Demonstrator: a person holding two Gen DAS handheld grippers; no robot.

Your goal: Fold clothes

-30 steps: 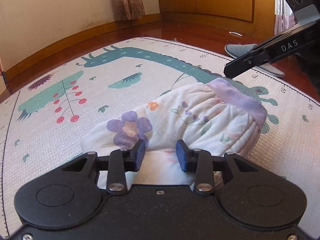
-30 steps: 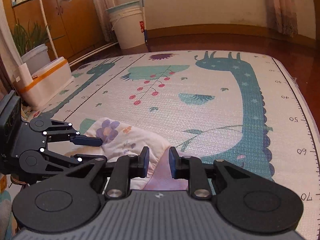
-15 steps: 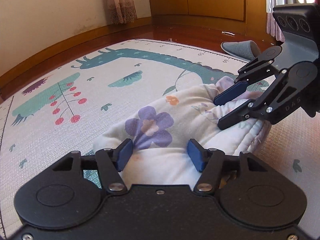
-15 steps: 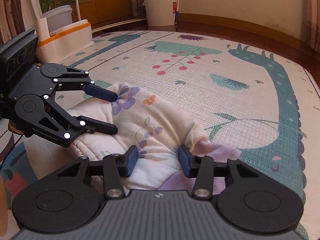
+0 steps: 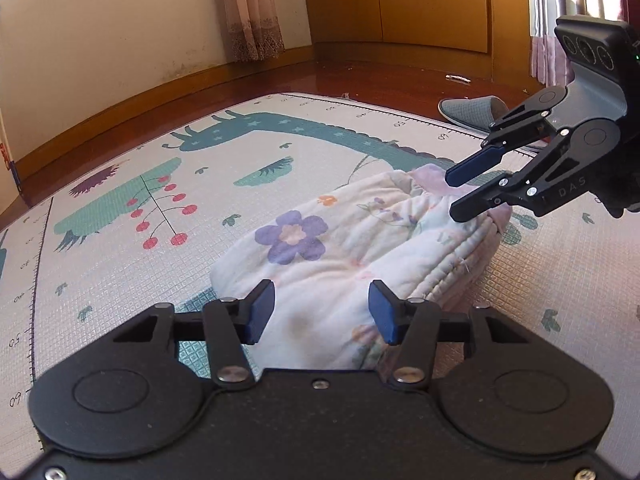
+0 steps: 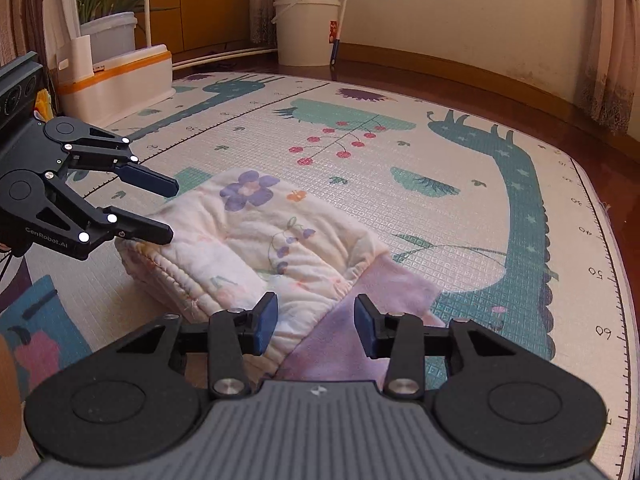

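A folded white garment [image 5: 344, 248] with purple flowers and a lilac band lies on the play mat [image 5: 120, 216]. My left gripper [image 5: 322, 312] stands open just above the garment's near end, with cloth showing between its blue pads but not pinched. The right gripper [image 5: 456, 196] hangs open over the lilac far end. In the right wrist view the garment [image 6: 256, 236] lies ahead, and my right gripper [image 6: 316, 322] is open above the lilac band [image 6: 360, 320]. The left gripper [image 6: 170, 210] is open at the garment's far left edge.
A grey slipper [image 5: 476, 110] sits on the wooden floor beyond the mat. A white bucket [image 6: 306, 22], a white and orange box [image 6: 120, 80] and a potted plant [image 6: 108, 12] stand along the mat's far side. Walls and curtains ring the room.
Both grippers have opened wider and drawn back from the garment, which now lies flat on the mat. The right gripper has lifted off the lilac end.
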